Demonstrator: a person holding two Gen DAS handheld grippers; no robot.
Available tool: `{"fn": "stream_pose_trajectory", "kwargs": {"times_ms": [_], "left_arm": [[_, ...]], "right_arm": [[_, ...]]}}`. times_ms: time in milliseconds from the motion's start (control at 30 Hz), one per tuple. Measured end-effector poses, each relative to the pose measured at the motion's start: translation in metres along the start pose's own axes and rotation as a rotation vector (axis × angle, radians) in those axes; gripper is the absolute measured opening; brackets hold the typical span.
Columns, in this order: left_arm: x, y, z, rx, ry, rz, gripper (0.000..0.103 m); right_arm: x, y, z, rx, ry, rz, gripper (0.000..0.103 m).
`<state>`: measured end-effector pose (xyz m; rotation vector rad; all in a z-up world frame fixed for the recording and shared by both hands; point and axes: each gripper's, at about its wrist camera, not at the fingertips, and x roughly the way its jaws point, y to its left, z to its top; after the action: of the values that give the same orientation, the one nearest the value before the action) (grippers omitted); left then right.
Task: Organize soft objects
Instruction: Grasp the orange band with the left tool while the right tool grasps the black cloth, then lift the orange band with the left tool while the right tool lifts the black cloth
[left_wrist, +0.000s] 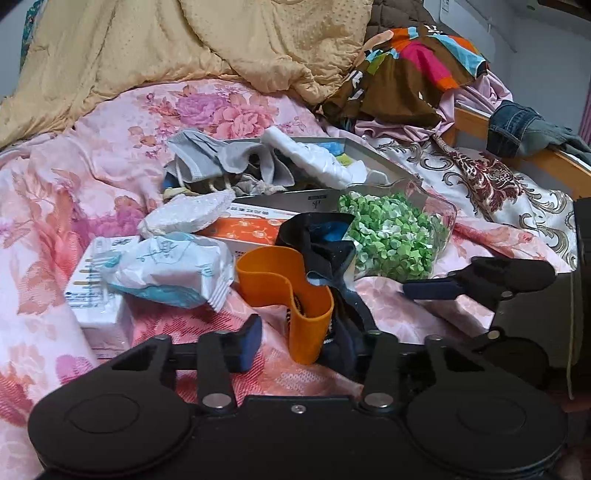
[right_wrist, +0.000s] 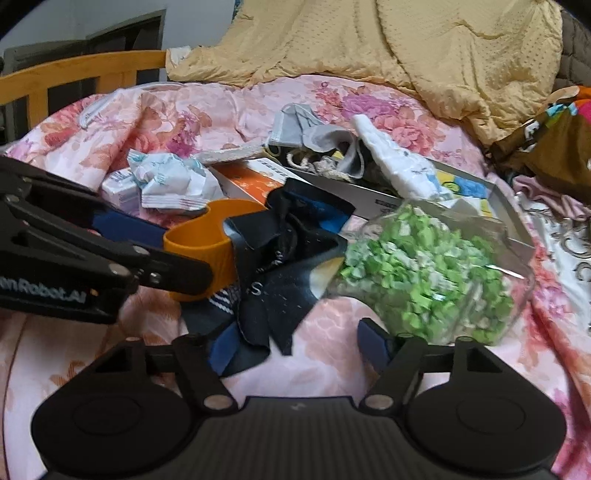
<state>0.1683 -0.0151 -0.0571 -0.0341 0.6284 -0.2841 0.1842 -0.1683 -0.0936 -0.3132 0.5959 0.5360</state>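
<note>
Dark cloth (right_wrist: 280, 280) lies heaped beside the orange cup (left_wrist: 284, 295), between both tools' wide-apart fingers; left tool (left_wrist: 306, 339) and right tool (right_wrist: 295, 343) hold nothing. Sorting looks barely begun: gray cloth (left_wrist: 207, 158) and packets remain jumbled beyond the cup.

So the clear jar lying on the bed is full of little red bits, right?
Not quite: the bits in the jar are green and white, not red. The right wrist view shows them plainly. The jar does lie on the bed.
</note>
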Motion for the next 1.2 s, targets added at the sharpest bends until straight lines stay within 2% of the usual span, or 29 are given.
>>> {"fn": "stream_pose_trajectory", "kwargs": {"times_ms": [233, 300, 400, 500, 667, 933, 1067, 1133, 1200], "left_arm": [[0.009, 0.002, -0.001, -0.021, 0.014, -0.019, 0.031], [0.008, 0.003, -0.001, -0.022, 0.011, -0.027, 0.022], [0.007, 0.001, -0.001, -0.009, 0.004, -0.022, 0.019], [0.005, 0.0, 0.0, -0.015, 0.002, -0.015, 0.018], [0.0, 0.001, 0.003, -0.041, 0.003, -0.01, 0.017], [-0.002, -0.002, 0.004, -0.04, 0.008, -0.009, 0.016], [-0.002, -0.001, 0.004, -0.047, 0.008, -0.007, 0.016], [-0.002, -0.001, 0.003, -0.048, 0.01, -0.006, 0.016], [-0.002, -0.001, 0.003, -0.048, 0.011, -0.004, 0.016]], "right_arm": [[0.01, 0.002, 0.0, 0.015, 0.003, 0.044, 0.048], [0.008, 0.0, 0.0, 0.028, 0.002, 0.041, 0.033], [0.006, -0.001, -0.001, 0.042, 0.0, 0.032, 0.017], [0.004, 0.0, -0.001, 0.043, -0.01, 0.029, 0.007], [-0.005, -0.001, 0.003, 0.045, -0.025, -0.004, 0.003], [-0.027, -0.016, 0.005, 0.088, -0.025, -0.087, 0.003], [-0.025, -0.022, 0.004, 0.142, -0.027, -0.035, 0.004], [-0.022, -0.022, 0.003, 0.155, -0.023, -0.006, 0.008], [-0.018, -0.022, 0.003, 0.166, -0.02, 0.018, 0.018]]}}
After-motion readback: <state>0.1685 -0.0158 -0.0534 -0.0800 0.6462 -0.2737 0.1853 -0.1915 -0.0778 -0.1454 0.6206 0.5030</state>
